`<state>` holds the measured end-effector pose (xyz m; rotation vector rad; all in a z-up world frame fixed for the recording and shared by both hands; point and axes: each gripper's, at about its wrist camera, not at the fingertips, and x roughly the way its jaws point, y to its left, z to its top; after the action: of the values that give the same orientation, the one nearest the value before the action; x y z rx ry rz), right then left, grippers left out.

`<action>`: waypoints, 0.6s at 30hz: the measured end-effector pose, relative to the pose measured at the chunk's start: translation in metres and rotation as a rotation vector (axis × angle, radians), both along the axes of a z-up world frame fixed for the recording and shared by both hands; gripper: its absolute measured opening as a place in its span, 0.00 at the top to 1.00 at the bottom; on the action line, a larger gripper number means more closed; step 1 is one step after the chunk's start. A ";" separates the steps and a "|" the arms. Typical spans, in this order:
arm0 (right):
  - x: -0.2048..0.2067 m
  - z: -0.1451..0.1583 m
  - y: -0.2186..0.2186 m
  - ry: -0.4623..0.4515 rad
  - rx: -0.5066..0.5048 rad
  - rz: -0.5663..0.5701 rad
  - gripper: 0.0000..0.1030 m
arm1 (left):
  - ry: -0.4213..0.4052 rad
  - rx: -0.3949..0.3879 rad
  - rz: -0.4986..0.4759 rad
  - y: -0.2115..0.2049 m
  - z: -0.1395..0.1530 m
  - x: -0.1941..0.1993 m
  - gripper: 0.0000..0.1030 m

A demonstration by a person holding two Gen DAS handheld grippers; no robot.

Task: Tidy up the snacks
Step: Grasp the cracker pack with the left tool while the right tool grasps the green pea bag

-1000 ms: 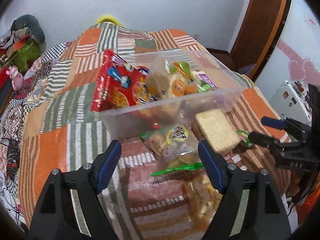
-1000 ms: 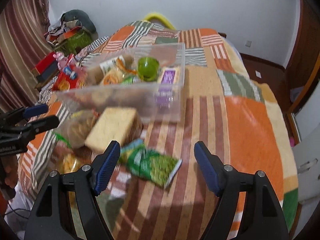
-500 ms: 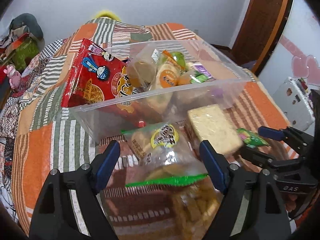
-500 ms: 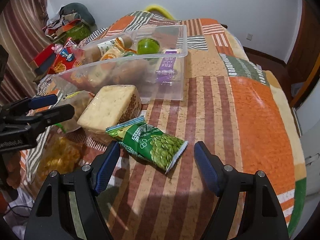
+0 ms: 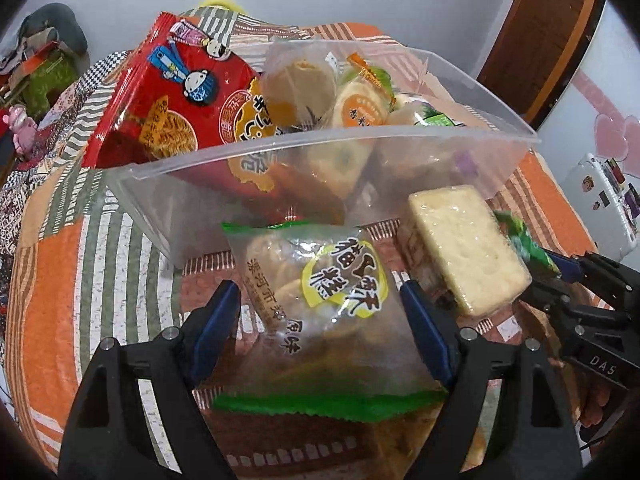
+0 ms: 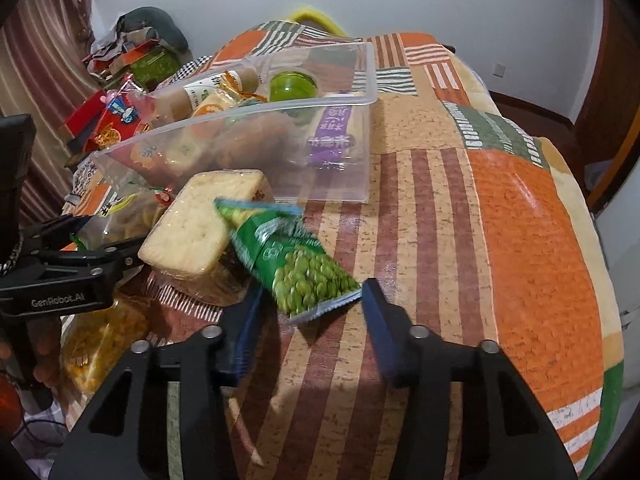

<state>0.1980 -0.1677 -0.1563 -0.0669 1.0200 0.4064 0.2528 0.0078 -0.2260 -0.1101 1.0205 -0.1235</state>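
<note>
Patchwork bedspread in orange, green and brown stripes under everything; on it a clear plastic bin, landmark for all else, holding a red cartoon snack bag upright against its left wall, round wrapped cakes, a green jelly cup toward its far side and a purple-labelled pack against its near wall; just in front of the bin, a clear cookie bag with green edges, flat on the spread; beside that, also before the bin, a wrapped pale cracker block, propped on something beneath; leaning on the block's right edge, a green pea packet, farther from the bin than the block; a bag of yellow puffs nearest the edge of the bed; left gripper spread wide astride the cookie bag, pads apart from it; right gripper closing around the pea packet's lower end, blue pads not yet pressing, left one blurred.
</note>
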 end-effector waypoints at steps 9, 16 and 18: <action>0.003 0.005 0.002 -0.003 -0.019 0.017 0.47 | -0.045 0.011 -0.030 0.001 0.005 -0.012 0.40; 0.020 0.009 0.003 -0.003 -0.011 0.011 0.46 | -0.085 0.010 -0.019 0.014 0.019 -0.021 0.43; 0.024 0.008 0.006 0.004 -0.012 0.011 0.46 | -0.095 0.016 -0.018 0.017 0.023 -0.023 0.43</action>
<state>0.2220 -0.1615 -0.1486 -0.0826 1.0267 0.4104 0.2302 0.0249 -0.2035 -0.0795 0.9275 -0.1360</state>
